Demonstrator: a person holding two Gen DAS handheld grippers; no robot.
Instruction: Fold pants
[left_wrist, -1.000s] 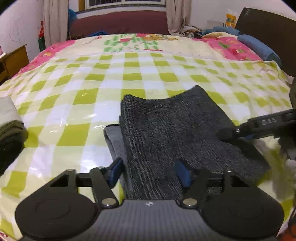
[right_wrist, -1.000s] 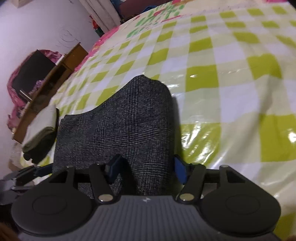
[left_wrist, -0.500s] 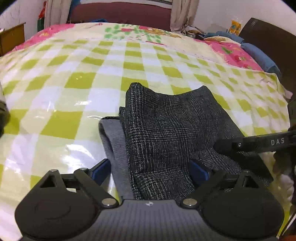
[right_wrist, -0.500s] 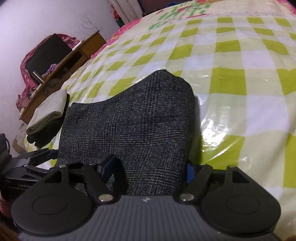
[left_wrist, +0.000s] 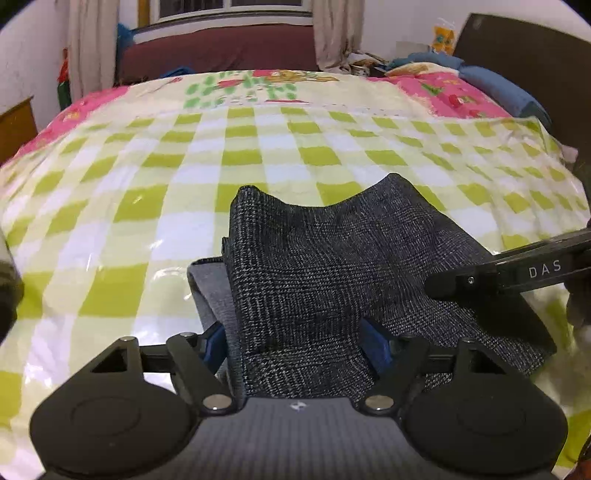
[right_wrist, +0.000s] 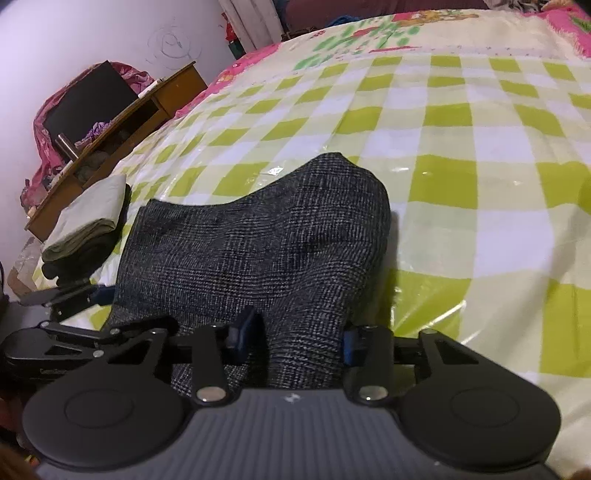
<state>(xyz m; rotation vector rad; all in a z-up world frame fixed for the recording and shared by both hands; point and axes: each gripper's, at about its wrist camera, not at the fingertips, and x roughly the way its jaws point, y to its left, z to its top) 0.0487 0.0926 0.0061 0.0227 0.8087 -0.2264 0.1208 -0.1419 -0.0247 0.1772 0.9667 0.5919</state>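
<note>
- The right gripper (right_wrist: 291, 338) has its jaws drawn in, now pinching a raised fold of the pants (right_wrist: 258, 243).
- The left gripper (left_wrist: 295, 341) has its jaws narrowed again around the pants' near edge.

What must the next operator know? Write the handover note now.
Left tool: jaws have just been closing on the near edge of the pants, fabric bunched between them.
Right tool: the same, with a narrower pinch.
Pants: already folded into a short dark bundle on the checked bed cover.
Left to do: probably fold the near edge over, then flatten.
</note>
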